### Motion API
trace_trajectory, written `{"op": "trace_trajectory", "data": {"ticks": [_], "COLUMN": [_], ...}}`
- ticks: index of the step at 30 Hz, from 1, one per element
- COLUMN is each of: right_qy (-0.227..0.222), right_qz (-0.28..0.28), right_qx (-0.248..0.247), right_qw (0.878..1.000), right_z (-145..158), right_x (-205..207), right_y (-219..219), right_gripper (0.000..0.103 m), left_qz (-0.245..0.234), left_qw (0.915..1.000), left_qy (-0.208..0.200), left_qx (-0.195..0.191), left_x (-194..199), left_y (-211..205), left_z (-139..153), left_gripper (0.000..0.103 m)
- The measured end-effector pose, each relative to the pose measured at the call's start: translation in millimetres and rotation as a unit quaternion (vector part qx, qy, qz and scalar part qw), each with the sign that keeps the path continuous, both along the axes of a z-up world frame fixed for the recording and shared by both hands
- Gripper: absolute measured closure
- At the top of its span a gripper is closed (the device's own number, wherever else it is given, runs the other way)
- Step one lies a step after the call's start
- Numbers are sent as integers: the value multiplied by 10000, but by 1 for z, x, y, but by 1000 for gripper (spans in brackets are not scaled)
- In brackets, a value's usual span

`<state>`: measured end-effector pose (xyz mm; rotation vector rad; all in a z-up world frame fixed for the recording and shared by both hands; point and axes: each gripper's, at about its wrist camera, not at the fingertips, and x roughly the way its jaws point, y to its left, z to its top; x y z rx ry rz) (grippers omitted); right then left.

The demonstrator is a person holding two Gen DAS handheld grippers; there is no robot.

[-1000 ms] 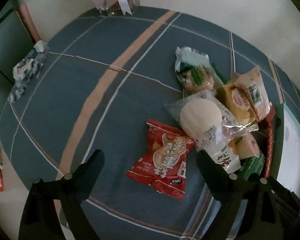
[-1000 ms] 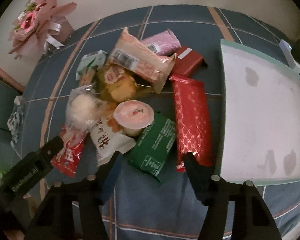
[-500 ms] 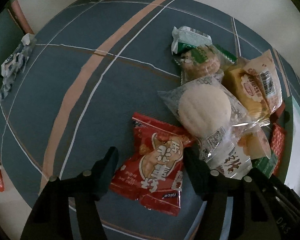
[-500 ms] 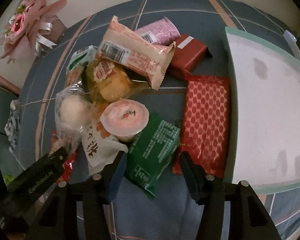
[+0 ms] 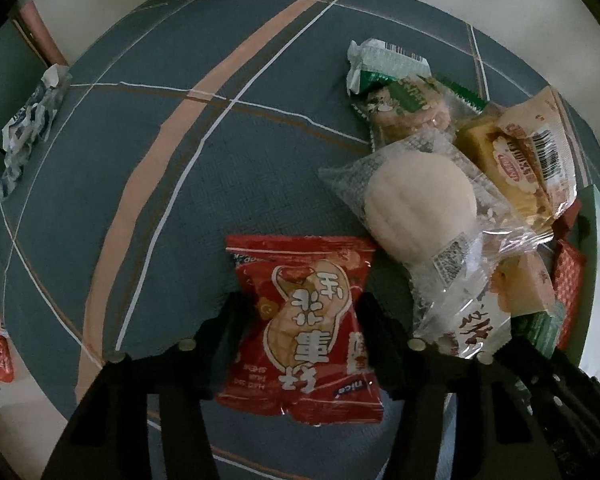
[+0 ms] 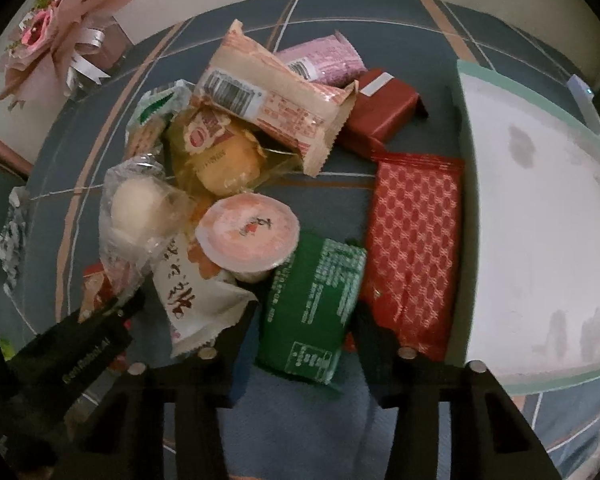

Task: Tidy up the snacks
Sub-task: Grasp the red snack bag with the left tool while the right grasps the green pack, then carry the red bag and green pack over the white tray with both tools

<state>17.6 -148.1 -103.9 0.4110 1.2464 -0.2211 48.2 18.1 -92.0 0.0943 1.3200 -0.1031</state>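
A pile of wrapped snacks lies on a blue cloth-covered table. In the left wrist view my left gripper (image 5: 302,316) is open, its fingers either side of a red peanut packet (image 5: 304,320) lying flat. A white bun in clear wrap (image 5: 420,204) lies just right of it. In the right wrist view my right gripper (image 6: 304,328) is open, its fingers straddling a green packet (image 6: 312,308). A pink-lidded cup (image 6: 248,232) and a red patterned packet (image 6: 416,248) lie beside it.
A white tray with a green rim (image 6: 540,216) sits at the right. More snacks lie behind: a beige packet (image 6: 272,96), a pink one (image 6: 324,60), a dark red box (image 6: 380,112). A pink bouquet (image 6: 48,40) stands far left. A crumpled wrapper (image 5: 28,128) lies at the table's left edge.
Both grippers have moved forward and down. The left now straddles the red peanut packet; the right now straddles the green packet. Both stay open.
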Motion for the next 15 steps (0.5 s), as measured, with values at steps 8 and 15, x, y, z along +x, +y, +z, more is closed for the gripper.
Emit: {"op": "trace_trajectory", "data": {"ticks": [8, 15], "right_qy": [57, 67], "right_qz": [88, 104], "right_qx": [59, 287], "right_qw": [9999, 9995], "right_z": [8, 22], "right_x": [-32, -52], "right_y": [3, 11], "right_gripper": [61, 61], "left_qz": [101, 214], "left_qw": [9997, 9976], "left_qy": [-50, -376], "left_qx": [-230, -547], "left_x": [-9, -20], "left_y": [19, 35], "left_z": [24, 55], "left_gripper": [50, 50]}}
